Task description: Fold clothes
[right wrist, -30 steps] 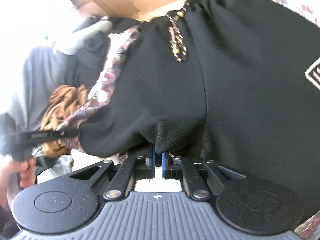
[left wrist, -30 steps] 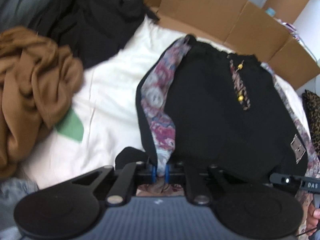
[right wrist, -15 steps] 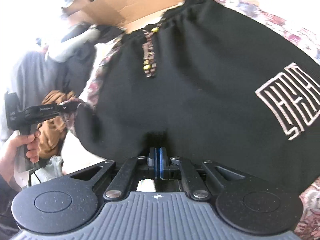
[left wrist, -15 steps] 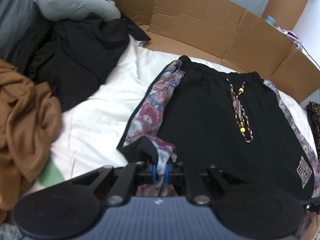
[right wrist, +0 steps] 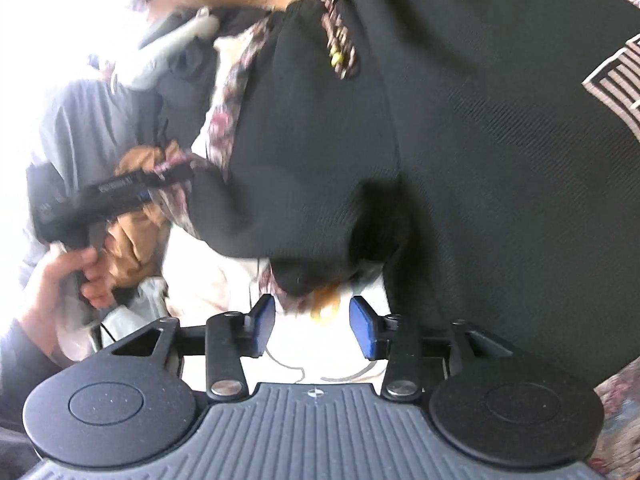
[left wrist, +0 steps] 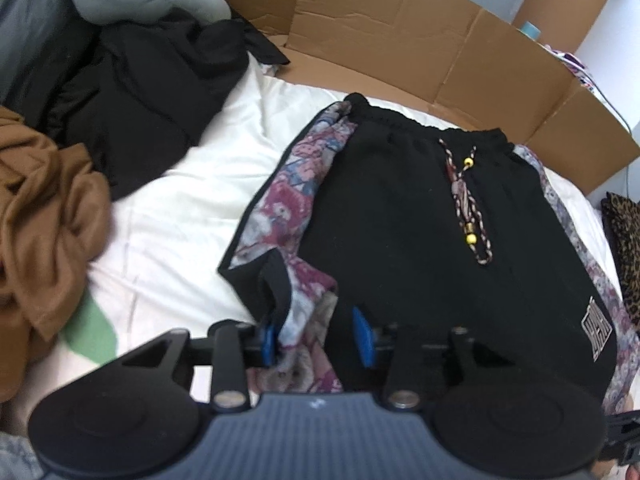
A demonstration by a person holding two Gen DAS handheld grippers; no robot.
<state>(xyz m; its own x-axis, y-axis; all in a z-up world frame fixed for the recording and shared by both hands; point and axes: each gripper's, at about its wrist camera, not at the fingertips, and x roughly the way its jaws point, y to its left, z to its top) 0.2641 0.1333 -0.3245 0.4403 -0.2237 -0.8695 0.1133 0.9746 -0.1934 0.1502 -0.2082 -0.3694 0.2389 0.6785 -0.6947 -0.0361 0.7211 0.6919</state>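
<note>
Black shorts (left wrist: 400, 240) with floral side panels lie on the white sheet (left wrist: 192, 208), waistband far, beaded drawstring (left wrist: 468, 208) on top. My left gripper (left wrist: 316, 338) sits at the near left hem, its jaws opening; the floral hem fabric lies loosely between the blue pads (left wrist: 268, 340). In the right wrist view the same shorts (right wrist: 460, 140) fill the frame. My right gripper (right wrist: 312, 326) is opening too, and the black hem (right wrist: 320, 276) rests just beyond its fingertips, not between them. A hand (right wrist: 68, 280) holds the left gripper (right wrist: 176, 176) at the far hem.
A brown garment (left wrist: 40, 220), a black clothing pile (left wrist: 140, 80) and a grey garment (left wrist: 140, 0) crowd the left of the bed. A cardboard wall (left wrist: 400, 40) runs along the back. A leopard-print item (left wrist: 624, 240) lies at the right edge.
Both grippers were shut on the shorts' hem; now both stand parted. The hem has dropped and the shorts lie flatter on the sheet.
</note>
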